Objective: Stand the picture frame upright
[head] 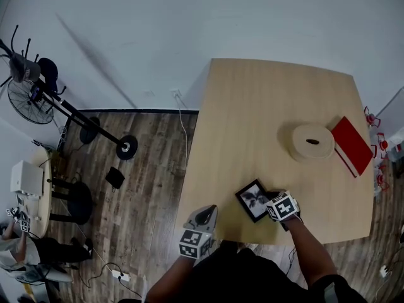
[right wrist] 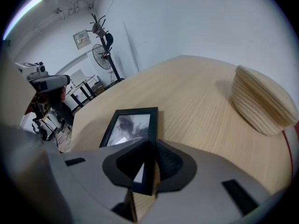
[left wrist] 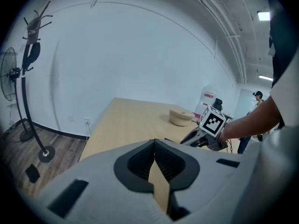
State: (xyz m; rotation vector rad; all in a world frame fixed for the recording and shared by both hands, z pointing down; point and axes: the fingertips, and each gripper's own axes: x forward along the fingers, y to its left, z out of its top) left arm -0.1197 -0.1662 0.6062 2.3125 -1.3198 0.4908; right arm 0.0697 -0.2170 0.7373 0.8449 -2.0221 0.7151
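A black picture frame point(head: 251, 199) with a dark photo lies near the front edge of the light wooden table point(head: 252, 106). My right gripper point(head: 269, 203) is shut on the frame's right edge. In the right gripper view the frame point(right wrist: 133, 125) runs away from the jaws, and its near rim is pinched between the black pads at my right gripper point(right wrist: 148, 148). My left gripper point(head: 209, 211) hangs at the table's front left corner, apart from the frame. In its own view my left gripper point(left wrist: 154, 144) has its jaws together with nothing in them.
A round ribbed beige box point(head: 312, 142) and a red book point(head: 352, 145) lie on the table's right side. Left of the table, on the wood floor, are a coat stand point(head: 95, 128), a fan point(head: 28, 93), a small round table point(head: 31, 194) and cables.
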